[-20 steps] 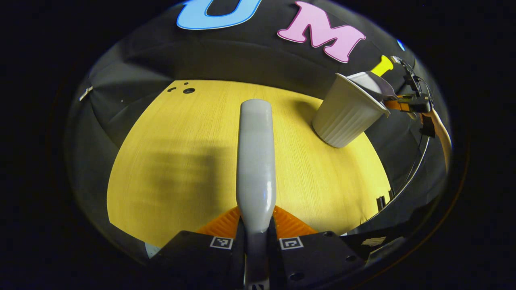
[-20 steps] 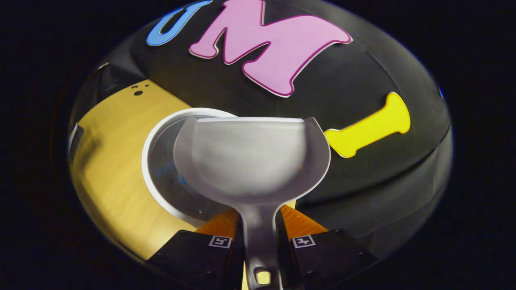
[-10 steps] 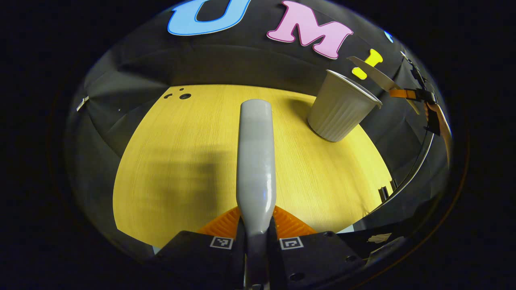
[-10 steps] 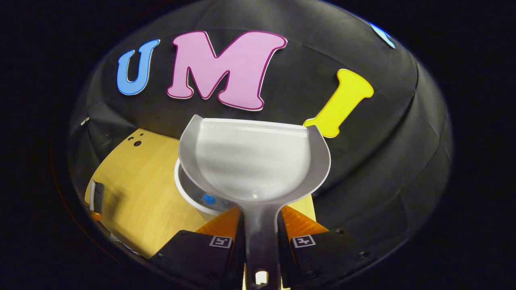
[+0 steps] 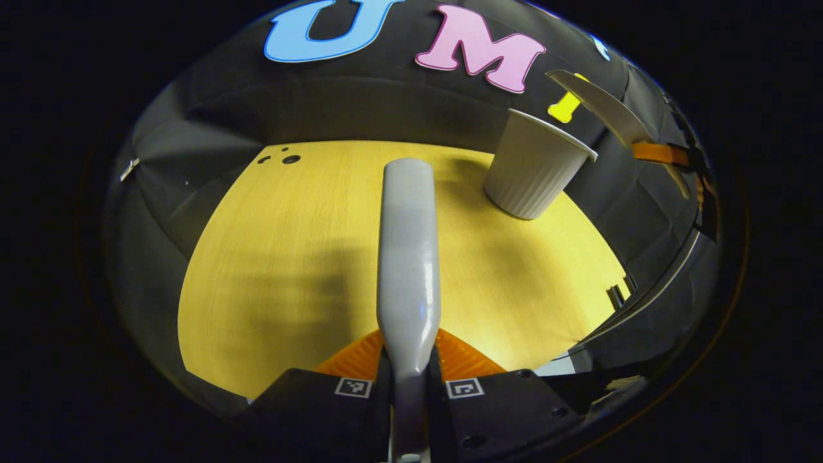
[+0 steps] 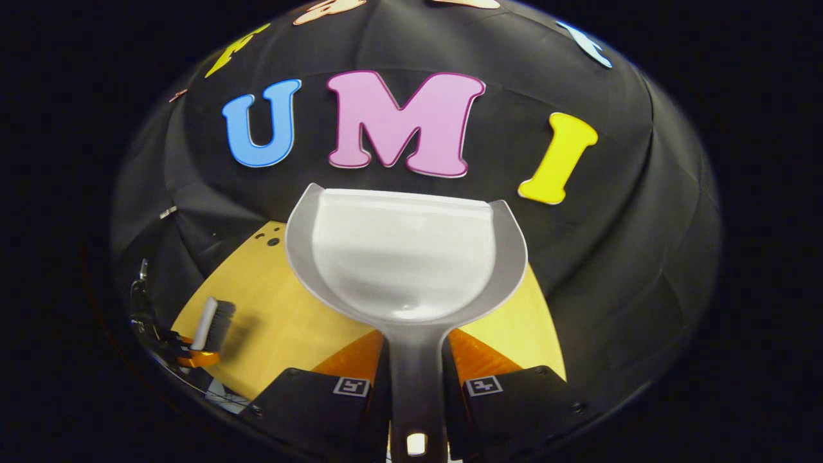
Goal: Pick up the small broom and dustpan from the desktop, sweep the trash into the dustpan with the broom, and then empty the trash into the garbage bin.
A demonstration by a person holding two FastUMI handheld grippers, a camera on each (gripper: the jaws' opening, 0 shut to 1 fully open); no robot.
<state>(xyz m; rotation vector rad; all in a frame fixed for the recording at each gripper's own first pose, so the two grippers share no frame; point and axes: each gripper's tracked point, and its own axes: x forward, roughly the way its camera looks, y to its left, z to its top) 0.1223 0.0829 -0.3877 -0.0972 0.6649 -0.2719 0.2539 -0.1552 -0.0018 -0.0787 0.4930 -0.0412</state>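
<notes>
Now the left gripper [image 5: 409, 379] clamps the small broom [image 5: 407, 257] by its handle, both fingers pressed to it, so the grey back of the broom runs straight ahead of the fingers and the bristles face down toward the desktop [image 5: 283, 257]. That hold keeps the broom low and level above the wood, out of the way of the other hand.

Ahead and to the right of the left gripper stands the garbage bin [image 5: 533, 170], upright near the far edge of the desktop. Above and just past its rim hangs the dustpan [image 5: 598, 106], seen edge-on.

The right gripper [image 6: 416, 386] is closed on the dustpan [image 6: 405, 257] handle, fingers on either side of it. The pan spreads out directly in front of the fingers, its scoop bare and facing the camera, which suggests the emptying is done. Low on the left of the right gripper view, the broom head [image 6: 215, 325] shows beside the desktop's near edge.
</notes>
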